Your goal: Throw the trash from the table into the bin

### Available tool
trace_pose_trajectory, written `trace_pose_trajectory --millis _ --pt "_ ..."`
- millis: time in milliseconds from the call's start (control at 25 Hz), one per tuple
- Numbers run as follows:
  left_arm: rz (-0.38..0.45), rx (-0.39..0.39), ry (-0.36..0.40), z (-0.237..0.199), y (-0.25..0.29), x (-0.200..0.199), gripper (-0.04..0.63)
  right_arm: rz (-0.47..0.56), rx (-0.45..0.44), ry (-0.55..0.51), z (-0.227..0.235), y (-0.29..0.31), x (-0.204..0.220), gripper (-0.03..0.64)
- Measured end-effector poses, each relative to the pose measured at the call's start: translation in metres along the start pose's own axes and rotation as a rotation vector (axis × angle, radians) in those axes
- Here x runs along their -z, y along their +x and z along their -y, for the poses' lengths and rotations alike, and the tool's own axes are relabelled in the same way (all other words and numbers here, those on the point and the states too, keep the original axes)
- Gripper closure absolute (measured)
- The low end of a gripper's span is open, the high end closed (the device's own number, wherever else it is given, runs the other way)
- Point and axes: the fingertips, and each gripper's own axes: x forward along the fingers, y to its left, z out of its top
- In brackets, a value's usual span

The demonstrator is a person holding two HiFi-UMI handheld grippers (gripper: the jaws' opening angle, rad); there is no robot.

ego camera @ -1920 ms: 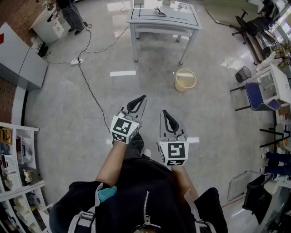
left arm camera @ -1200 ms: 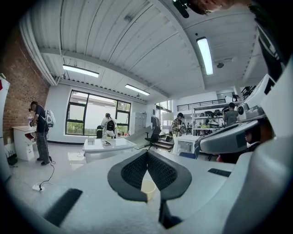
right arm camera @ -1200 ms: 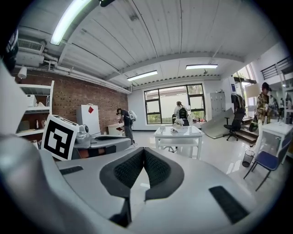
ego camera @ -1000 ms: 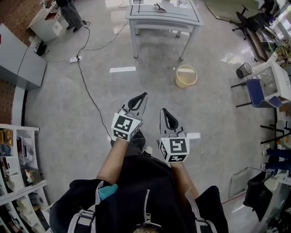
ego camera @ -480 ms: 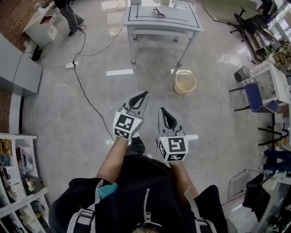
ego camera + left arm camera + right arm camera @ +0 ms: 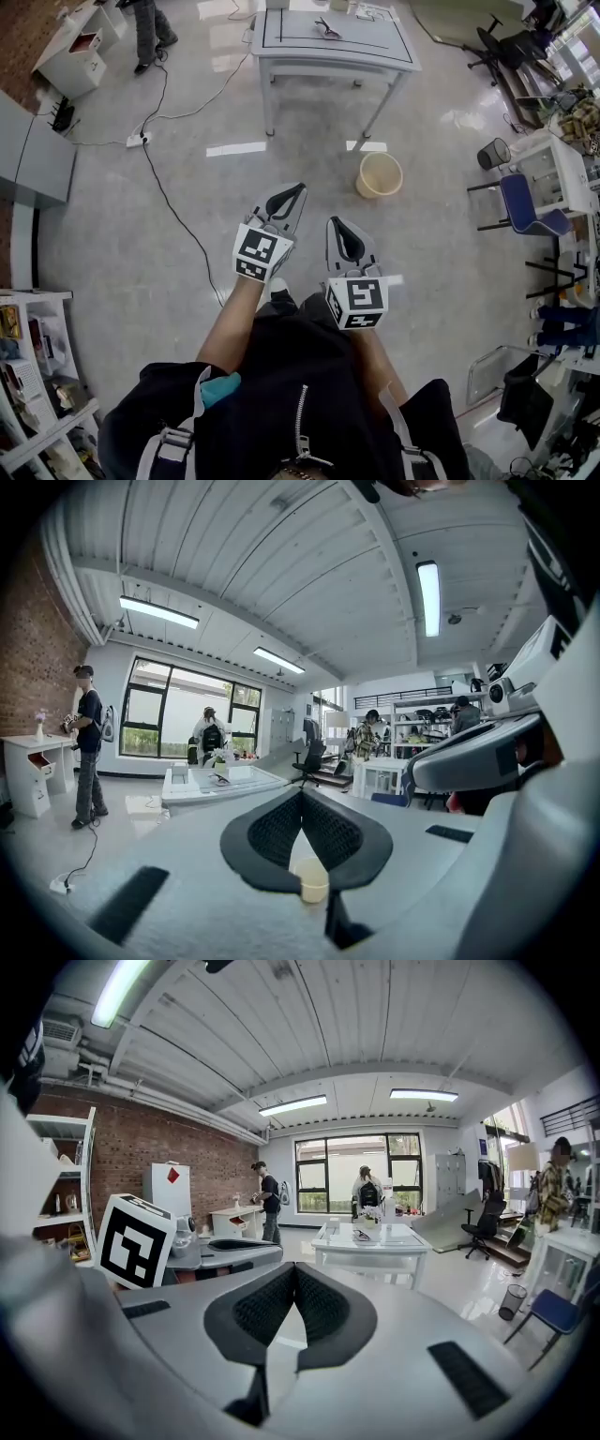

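Nearest, both grippers are held out over the floor (image 6: 309,141) with nothing in them. The left gripper (image 6: 296,191) is seen in its own view with the jaw tips pressed together and only open air in the loop behind them; the right gripper (image 6: 337,225) is likewise closed tip to tip and empty. Further ahead, the bin (image 6: 380,174) stands on the floor in front of the tabletop (image 6: 366,42), off to the right of the right gripper and nearer to it than to the left one. Farthest, the trash (image 6: 327,28) is seen as a small dark item lying on the tabletop, well apart from both grippers; its shape and long axis are too small to be made out. In the head view the trash lies straight ahead, on a line that passes between the two grippers. It is placed to the left of the jaws in the left gripper view and to the right of the jaws in the right gripper view, so neither gripper is aimed squarely at it. Neither gripper is judged clearly nearer, though the left tips are set slightly further forward. The coming move is judged to be a plain approach forward past the bin, with the jaws to be opened before the trash can be taken.
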Motion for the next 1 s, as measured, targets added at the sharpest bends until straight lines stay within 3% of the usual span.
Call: trace_pose_trajectory --millis 400,1000 --pt "-0.021 0.028 0.002 -0.023 0.026 0.005 0.591 -0.017 0.026 0.014 0.015 0.032 -0.002 0.609" --pt "-0.034 0.006 0.028 -0.072 0.095 0.006 0.59 -0.01 -0.009 0.023 0.056 0.111 -0.017 0.609"
